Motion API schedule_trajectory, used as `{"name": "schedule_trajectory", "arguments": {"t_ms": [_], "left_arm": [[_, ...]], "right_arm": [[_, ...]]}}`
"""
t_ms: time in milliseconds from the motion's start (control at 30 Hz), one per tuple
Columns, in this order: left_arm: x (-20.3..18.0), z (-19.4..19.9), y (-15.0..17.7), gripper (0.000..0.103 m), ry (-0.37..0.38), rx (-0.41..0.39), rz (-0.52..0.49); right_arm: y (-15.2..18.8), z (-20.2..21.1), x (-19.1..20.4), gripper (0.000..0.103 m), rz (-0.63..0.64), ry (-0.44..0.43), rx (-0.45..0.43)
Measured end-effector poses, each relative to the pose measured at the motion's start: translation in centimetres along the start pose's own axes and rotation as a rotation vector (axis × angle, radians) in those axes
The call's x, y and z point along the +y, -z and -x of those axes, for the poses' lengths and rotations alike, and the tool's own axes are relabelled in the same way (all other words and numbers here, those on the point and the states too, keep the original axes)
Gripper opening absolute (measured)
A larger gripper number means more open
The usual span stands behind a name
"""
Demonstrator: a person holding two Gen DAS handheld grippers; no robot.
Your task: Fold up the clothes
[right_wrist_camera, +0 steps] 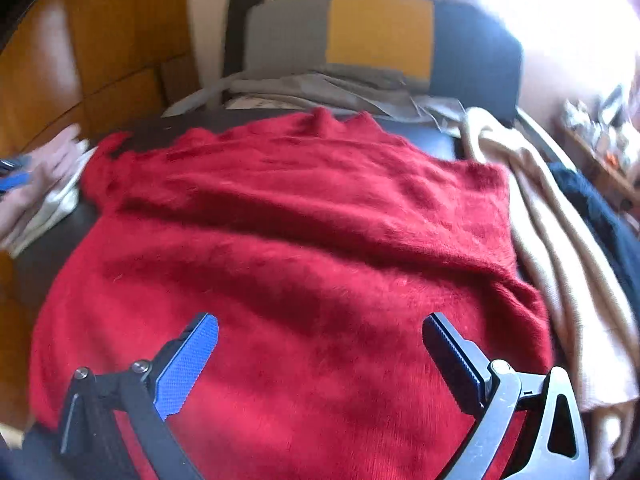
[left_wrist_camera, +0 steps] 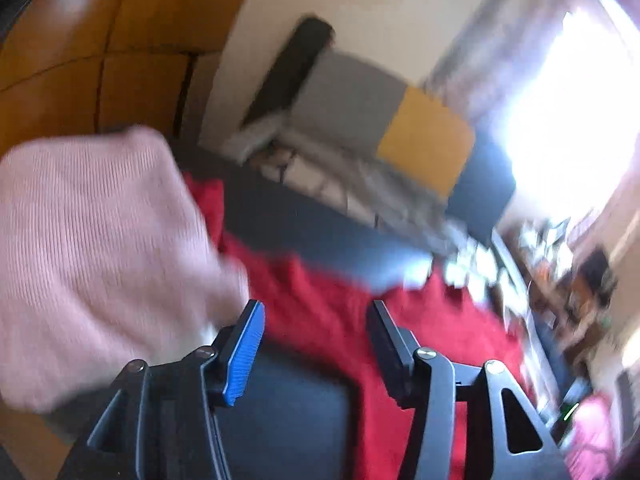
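A fuzzy red sweater (right_wrist_camera: 304, 232) lies spread flat over a dark table (right_wrist_camera: 48, 256), its neckline at the far edge. My right gripper (right_wrist_camera: 320, 324) hovers over the sweater's near part, open, with nothing between its blue pads. The left wrist view is blurred. In it my left gripper (left_wrist_camera: 314, 312) is open and holds nothing, above the red sweater (left_wrist_camera: 320, 304) and the bare table (left_wrist_camera: 288, 412). A pink knit garment (left_wrist_camera: 96, 232) lies just left of its left finger. The right wrist view shows that same pink garment (right_wrist_camera: 44, 172) at the table's left edge.
A cream garment (right_wrist_camera: 552, 264) and a dark navy one (right_wrist_camera: 600, 208) lie at the right of the sweater. Behind the table stands a chair with a grey, yellow and navy back (right_wrist_camera: 376, 32) and grey cloth (right_wrist_camera: 320, 88) on it. A wooden wardrobe (right_wrist_camera: 100, 40) stands at the left.
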State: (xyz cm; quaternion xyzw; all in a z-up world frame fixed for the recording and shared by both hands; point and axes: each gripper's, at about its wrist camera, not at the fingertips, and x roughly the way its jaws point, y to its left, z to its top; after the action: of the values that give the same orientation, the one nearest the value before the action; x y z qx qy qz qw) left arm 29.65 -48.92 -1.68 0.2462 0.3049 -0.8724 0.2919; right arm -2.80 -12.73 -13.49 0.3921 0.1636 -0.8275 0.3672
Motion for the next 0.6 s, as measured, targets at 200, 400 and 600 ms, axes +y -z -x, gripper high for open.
{"name": "schedule_trajectory", "arguments": {"t_ms": [200, 400, 600], "left_arm": [[-0.1, -9.9, -9.3, 0.066, -0.254, 0.207, -0.194], [1.5, -22.9, -11.2, 0.066, -0.530, 0.503, -0.276], [4.8, -30.0, -9.9, 0.066, -0.760, 0.630, -0.288]], "right_arm": [[0.8, -2.0, -1.5, 0.103, -0.071, -0.038, -0.011], [1.3, -1.8, -1.7, 0.103, -0.084, -0.056, -0.024], [1.4, -1.9, -1.8, 0.103, -0.098, -0.074, -0.034]]}}
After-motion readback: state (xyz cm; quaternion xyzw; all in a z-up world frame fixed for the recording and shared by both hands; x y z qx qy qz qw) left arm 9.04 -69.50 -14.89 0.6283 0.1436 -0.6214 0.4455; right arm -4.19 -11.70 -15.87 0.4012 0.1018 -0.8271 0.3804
